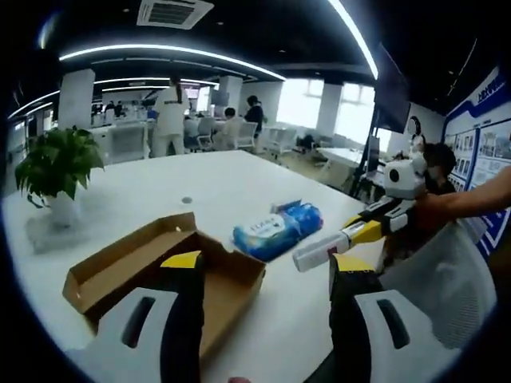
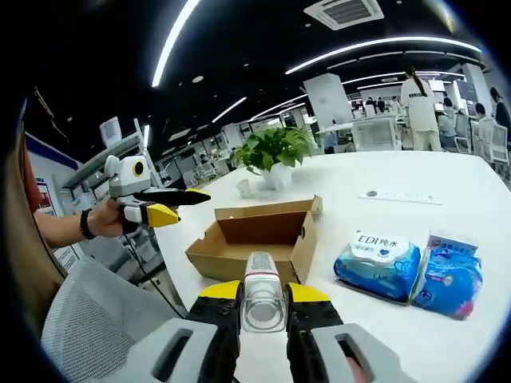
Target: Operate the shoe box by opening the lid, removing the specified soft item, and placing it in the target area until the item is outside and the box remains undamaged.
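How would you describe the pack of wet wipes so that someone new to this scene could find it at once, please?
Start at the big white table and find the open cardboard shoe box standing in front of the potted plant. Beside the box, apart from it, lie two soft blue packets touching each other. The pack of wet wipes is the one nearer the box, with a white label on top; its neighbour is darker blue.

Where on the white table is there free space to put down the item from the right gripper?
Free: the table beyond the wet wipes pack, and between the open shoe box and the potted plant. Crowded: the strip between box and wipes, where the right gripper holds a small bottle.
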Motion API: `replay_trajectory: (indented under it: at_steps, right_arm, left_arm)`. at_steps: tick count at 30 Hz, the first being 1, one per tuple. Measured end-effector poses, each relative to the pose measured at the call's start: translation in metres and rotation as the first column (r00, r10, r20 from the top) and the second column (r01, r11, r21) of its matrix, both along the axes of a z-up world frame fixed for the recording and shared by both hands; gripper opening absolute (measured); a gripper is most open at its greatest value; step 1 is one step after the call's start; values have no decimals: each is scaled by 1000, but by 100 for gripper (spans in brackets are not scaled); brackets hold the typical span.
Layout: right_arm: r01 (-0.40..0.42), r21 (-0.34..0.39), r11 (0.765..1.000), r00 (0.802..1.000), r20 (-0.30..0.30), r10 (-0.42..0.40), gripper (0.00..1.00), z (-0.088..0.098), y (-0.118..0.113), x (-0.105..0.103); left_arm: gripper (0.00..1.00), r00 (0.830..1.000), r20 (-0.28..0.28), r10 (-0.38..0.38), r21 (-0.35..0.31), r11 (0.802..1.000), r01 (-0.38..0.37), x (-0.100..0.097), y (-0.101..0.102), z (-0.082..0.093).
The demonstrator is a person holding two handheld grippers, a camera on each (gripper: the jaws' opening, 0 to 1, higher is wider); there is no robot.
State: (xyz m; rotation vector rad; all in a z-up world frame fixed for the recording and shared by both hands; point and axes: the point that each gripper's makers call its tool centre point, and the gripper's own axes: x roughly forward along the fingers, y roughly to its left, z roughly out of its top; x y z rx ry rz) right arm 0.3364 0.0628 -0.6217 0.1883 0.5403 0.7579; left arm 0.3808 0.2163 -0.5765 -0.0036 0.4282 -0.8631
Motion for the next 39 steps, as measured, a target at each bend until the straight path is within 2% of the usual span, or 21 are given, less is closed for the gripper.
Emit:
replay_trajectory:
  at_steps: [4, 9, 13, 18, 24, 34, 37, 39]
  right_arm:
    - [-4, -10, 1000, 1000, -24, 4, 16, -2, -8, 8]
    - [-12, -27, 1000, 999, -42, 11, 16, -2, -21, 22]
    - [3, -53, 999, 999, -54, -6, 16, -1, -36, 39]
    - [24, -75, 997, 997, -65, -29, 16, 2, -55, 57]
    - [56, -107, 993, 994, -84, -65, 16, -1, -76, 74]
    - [56, -142, 988, 991, -112, -72, 16, -4, -92, 97]
    - [57, -157, 986, 990, -121, -76, 16, -4, -92, 95]
    - [50, -179, 983, 989, -126, -73, 16, -4, -93, 98]
  left_arm:
    - [63, 999, 3, 39, 32, 999, -39, -6, -4, -6]
    - [64, 999, -11, 44, 34, 998, -44, -19, -17, -15]
    - [65, 997, -19, 69, 40, 997, -68, -22, -21, -20]
    - [66, 993, -18, 119, 63, 991, -118, -19, -18, -23]
    - [65, 989, -18, 145, 75, 987, -144, -17, -15, -26]
    - [65, 980, -14, 197, 82, 977, -196, -13, -12, -29]
    - [65, 982, -6, 191, 111, 976, -189, -15, -13, -33]
    - [66, 982, -6, 189, 106, 977, -188, -14, -13, -32]
